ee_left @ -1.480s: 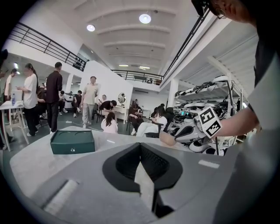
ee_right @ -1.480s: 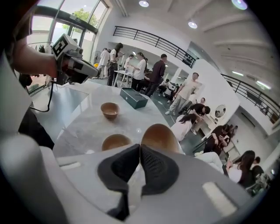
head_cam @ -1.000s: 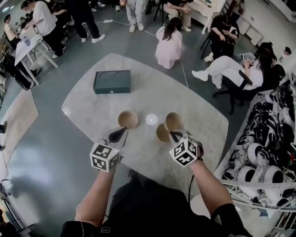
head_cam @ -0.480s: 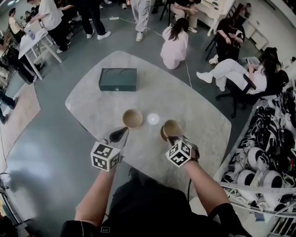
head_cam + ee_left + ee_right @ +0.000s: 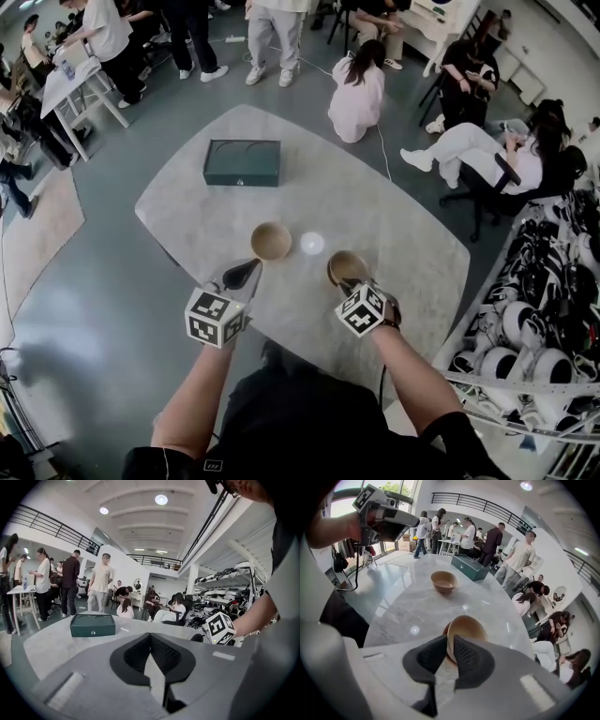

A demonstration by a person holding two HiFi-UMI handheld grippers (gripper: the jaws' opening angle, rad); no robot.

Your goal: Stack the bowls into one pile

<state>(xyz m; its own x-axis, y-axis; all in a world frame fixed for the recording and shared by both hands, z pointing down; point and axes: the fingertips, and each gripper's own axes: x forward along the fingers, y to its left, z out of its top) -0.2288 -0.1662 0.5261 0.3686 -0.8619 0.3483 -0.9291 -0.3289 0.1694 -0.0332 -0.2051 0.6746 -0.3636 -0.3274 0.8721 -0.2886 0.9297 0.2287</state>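
A tan wooden bowl (image 5: 466,627) sits nested in a second bowl whose darker edge (image 5: 446,630) peeks out at its left, on the pale marble table (image 5: 375,206). My right gripper (image 5: 450,648) points steeply down at the upper bowl's near rim; its jaws are opening with the rim still between them. In the head view this pair of bowls (image 5: 348,267) lies just ahead of the right gripper (image 5: 354,281). A third bowl (image 5: 271,241) stands alone to the left. My left gripper (image 5: 248,269) hovers shut and empty near it, its jaws (image 5: 151,641) pressed together.
A dark green box (image 5: 242,162) lies at the table's far side. Several people stand or sit on the floor around the table. Shelves of white helmets (image 5: 534,319) line the right side. A small white table (image 5: 70,84) stands at the far left.
The right gripper has come down with its bowl and set it into the bowl beside it; two separate bowls at the right now read as one. The left gripper has stayed still.
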